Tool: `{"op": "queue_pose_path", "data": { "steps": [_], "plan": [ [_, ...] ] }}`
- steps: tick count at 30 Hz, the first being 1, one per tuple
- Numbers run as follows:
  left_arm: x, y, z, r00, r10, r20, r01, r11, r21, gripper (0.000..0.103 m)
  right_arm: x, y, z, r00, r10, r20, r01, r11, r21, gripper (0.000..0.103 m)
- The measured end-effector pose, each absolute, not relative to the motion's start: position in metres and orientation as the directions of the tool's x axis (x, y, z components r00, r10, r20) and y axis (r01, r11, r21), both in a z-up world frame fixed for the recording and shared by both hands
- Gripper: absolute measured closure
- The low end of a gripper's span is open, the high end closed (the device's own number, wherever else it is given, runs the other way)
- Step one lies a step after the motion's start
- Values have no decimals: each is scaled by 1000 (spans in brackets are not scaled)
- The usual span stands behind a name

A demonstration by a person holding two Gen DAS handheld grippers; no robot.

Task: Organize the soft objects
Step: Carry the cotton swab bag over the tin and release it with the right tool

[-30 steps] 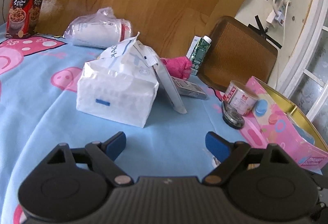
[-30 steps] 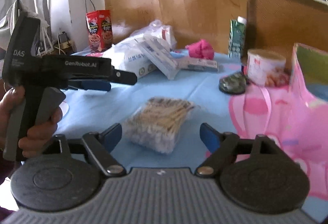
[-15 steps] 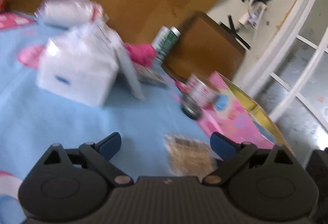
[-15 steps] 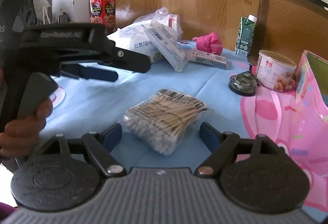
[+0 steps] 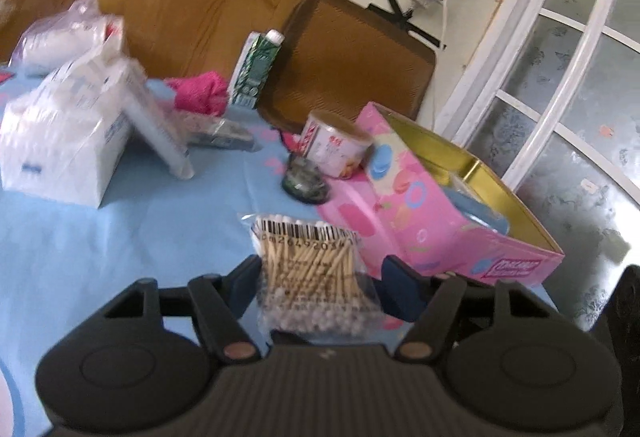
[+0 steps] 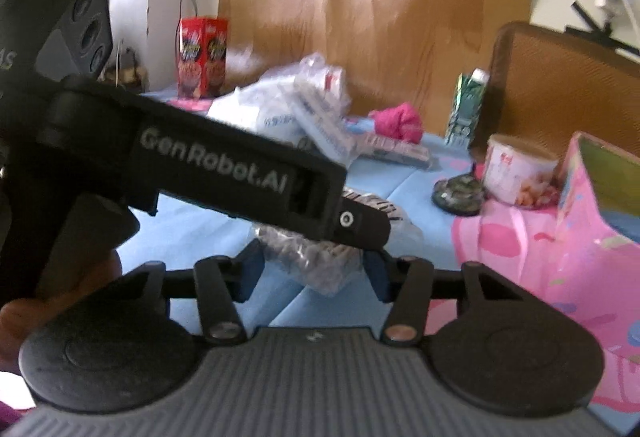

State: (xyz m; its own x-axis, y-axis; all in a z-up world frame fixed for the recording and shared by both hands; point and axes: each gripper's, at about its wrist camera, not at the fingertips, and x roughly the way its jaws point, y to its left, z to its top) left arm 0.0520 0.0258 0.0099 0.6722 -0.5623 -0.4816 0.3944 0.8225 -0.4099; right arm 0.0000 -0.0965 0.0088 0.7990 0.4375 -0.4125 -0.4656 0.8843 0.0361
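Note:
A clear bag of cotton swabs (image 5: 310,269) lies on the blue cloth beside the open pink box (image 5: 432,205). My left gripper (image 5: 320,287) is open with its blue pads on either side of the bag, not closed on it. In the right wrist view the bag (image 6: 320,257) sits between the open pads of my right gripper (image 6: 312,275), and the left gripper's black body (image 6: 224,169) crosses just above it. A pink soft bundle (image 5: 198,93) lies farther back.
White tissue packs (image 5: 68,141) stand at the left, a plastic bag of white items (image 5: 60,33) behind them. A round tin (image 5: 334,147), a dark lid (image 5: 306,183), a green carton (image 5: 258,67) and a brown chair back (image 5: 352,61) lie near the box. A red snack box (image 6: 202,55) stands at the back.
My left gripper has swung right and come down over the swab bag, which now lies between its pads. My right gripper has moved closer to the bag too.

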Motion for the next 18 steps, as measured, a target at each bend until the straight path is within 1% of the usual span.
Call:
{"op": "queue_pose_path", "data": {
  "steps": [4, 11, 18],
  "plan": [
    [56, 5, 31, 676, -574, -461, 432, 817, -384, 36, -9, -102, 16, 849, 394, -352, -431, 902, -29, 46],
    [73, -64, 72, 659, -623, -422, 543, 782, -306, 36, -3, -150, 42, 914, 311, -259, -331, 943, -36, 46],
    [97, -140, 84, 580, -695, -425, 629, 714, -308, 36, 21, -218, 58, 950, 195, -244, -203, 979, -7, 46]
  ]
}}
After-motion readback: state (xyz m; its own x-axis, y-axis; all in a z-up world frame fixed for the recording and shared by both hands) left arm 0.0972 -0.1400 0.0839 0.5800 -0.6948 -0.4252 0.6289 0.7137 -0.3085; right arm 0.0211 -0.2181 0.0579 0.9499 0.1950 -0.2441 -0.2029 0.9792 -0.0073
